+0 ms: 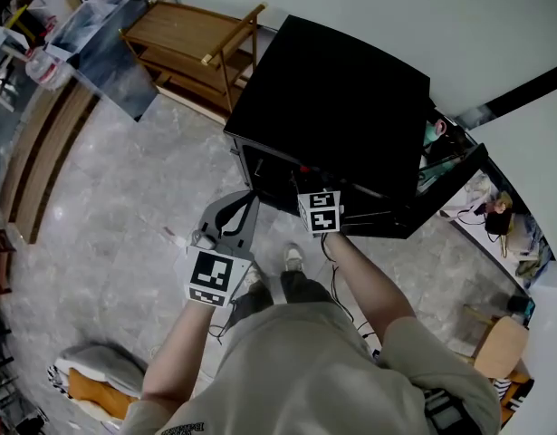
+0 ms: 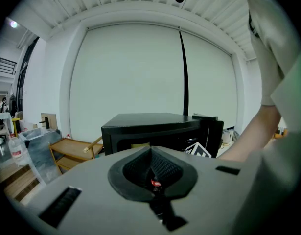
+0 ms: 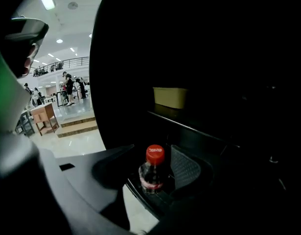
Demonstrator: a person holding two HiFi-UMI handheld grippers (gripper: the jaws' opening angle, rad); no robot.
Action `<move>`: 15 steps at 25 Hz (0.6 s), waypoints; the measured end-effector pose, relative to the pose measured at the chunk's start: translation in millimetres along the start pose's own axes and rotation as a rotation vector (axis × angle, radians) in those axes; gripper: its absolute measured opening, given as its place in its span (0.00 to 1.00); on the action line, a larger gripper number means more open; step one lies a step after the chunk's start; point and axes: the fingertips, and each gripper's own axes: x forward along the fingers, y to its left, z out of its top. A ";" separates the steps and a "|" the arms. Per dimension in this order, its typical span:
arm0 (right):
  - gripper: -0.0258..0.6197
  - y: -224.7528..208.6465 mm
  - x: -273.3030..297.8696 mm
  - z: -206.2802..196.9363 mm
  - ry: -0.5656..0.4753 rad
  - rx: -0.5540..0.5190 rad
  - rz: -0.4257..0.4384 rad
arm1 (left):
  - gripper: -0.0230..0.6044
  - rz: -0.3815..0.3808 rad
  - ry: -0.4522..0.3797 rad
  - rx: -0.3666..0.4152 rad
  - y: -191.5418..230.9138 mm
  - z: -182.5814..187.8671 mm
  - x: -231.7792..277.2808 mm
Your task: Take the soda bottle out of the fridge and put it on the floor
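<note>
The black fridge (image 1: pixel 332 89) stands on the floor with its door (image 1: pixel 450 184) swung open to the right. In the right gripper view a soda bottle (image 3: pixel 152 173) with a red cap stands upright low inside the dark fridge. My right gripper (image 3: pixel 152 160) is open, with the bottle between its jaws and a gap on the left side. In the head view only its marker cube (image 1: pixel 321 211) shows at the fridge's opening. My left gripper (image 1: pixel 251 199) hangs shut and empty over the floor, left of the fridge front. Its pads (image 2: pixel 162 170) meet.
A yellow box (image 3: pixel 170 97) sits on the fridge shelf above the bottle. A wooden rack (image 1: pixel 192 53) stands left of the fridge. A cushion (image 1: pixel 92 379) lies at the lower left. Cables and clutter (image 1: pixel 495 211) lie behind the open door. My shoe (image 1: pixel 293 258) is near the fridge.
</note>
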 end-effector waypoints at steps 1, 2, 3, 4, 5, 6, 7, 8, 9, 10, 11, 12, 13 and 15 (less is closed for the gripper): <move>0.33 -2.3 3.6 -1.8 0.006 0.008 0.000 | 0.05 0.000 0.004 -0.003 0.4 -1.6 0.4; 0.33 -4.4 7.3 -3.0 0.011 0.013 0.000 | 0.05 0.000 0.007 -0.006 1.0 -2.9 0.7; 0.33 -6.1 11.1 -4.4 0.018 0.014 0.000 | 0.05 0.001 0.011 -0.009 1.5 -4.2 0.8; 0.33 -7.2 15.0 -6.1 0.027 0.013 0.001 | 0.05 0.002 0.014 -0.012 1.9 -5.4 0.9; 0.33 -7.7 18.9 -7.8 0.036 0.011 0.002 | 0.05 0.004 0.018 -0.012 2.5 -6.7 1.0; 0.33 -7.6 22.8 -9.6 0.044 0.008 0.006 | 0.05 0.005 0.022 -0.013 3.1 -7.9 1.1; 0.33 -7.1 26.5 -11.3 0.051 0.003 0.011 | 0.05 0.005 0.025 -0.014 3.6 -9.1 1.4; 0.33 -6.7 29.7 -13.3 0.060 -0.001 0.017 | 0.05 0.003 0.028 -0.015 4.0 -10.1 1.7; 0.33 -6.3 32.5 -15.2 0.070 -0.005 0.022 | 0.05 0.001 0.031 -0.017 4.2 -11.1 2.1; 0.33 -5.9 35.0 -16.8 0.080 -0.009 0.027 | 0.05 -0.002 0.035 -0.020 4.4 -11.9 2.3; 0.32 -5.3 36.9 -17.5 0.084 -0.014 0.030 | 0.05 -0.004 0.039 -0.023 4.7 -12.9 2.4; 0.29 -4.5 38.2 -17.3 0.081 -0.018 0.032 | 0.05 -0.005 0.043 -0.024 5.2 -13.9 2.5; 0.27 -3.9 38.7 -16.4 0.072 -0.020 0.034 | 0.05 -0.004 0.047 -0.026 5.7 -14.9 2.5; 0.26 -4.2 38.2 -14.3 0.058 -0.010 0.039 | 0.05 0.000 0.054 -0.030 7.0 -17.1 2.7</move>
